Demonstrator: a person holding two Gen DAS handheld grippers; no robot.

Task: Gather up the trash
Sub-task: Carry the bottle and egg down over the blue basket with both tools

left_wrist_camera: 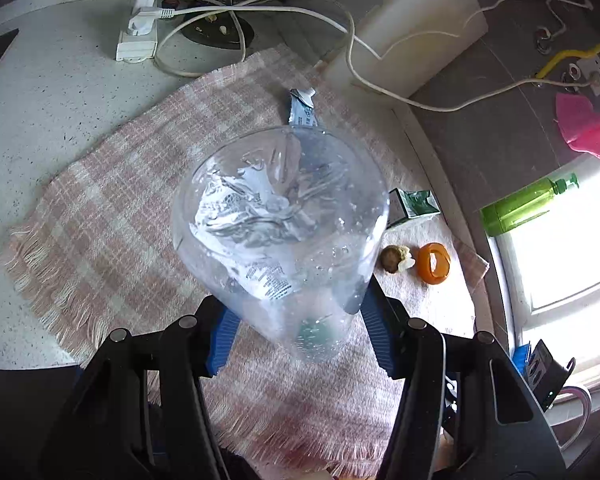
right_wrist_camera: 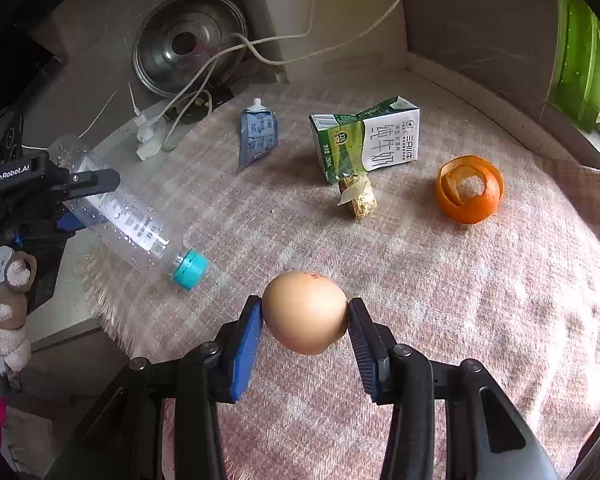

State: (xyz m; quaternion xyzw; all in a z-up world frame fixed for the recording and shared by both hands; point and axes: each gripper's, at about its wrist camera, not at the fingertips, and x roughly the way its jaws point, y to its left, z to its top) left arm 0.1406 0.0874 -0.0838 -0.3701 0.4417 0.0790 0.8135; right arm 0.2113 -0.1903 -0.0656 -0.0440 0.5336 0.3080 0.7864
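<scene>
My left gripper [left_wrist_camera: 296,316] is shut on a clear plastic bottle [left_wrist_camera: 280,224] with a teal cap, held tilted, cap down, over the pink checked cloth [left_wrist_camera: 112,216]. The bottle also shows in the right wrist view [right_wrist_camera: 128,216], with its teal cap [right_wrist_camera: 190,269] low near the cloth. My right gripper [right_wrist_camera: 305,316] is shut on a brown eggshell [right_wrist_camera: 305,312] just above the cloth [right_wrist_camera: 460,320]. On the cloth lie a green and white milk carton [right_wrist_camera: 368,140], a blue pouch [right_wrist_camera: 258,136], an orange peel [right_wrist_camera: 470,190] and a small food scrap [right_wrist_camera: 360,196].
A white power strip [left_wrist_camera: 138,36] with cables [left_wrist_camera: 260,8] lies behind the cloth, beside a metal lid [right_wrist_camera: 188,44]. A white board [left_wrist_camera: 416,28] leans at the back. A green bottle [left_wrist_camera: 524,204] lies on the window sill. A pink rag [left_wrist_camera: 580,124] hangs on the wall.
</scene>
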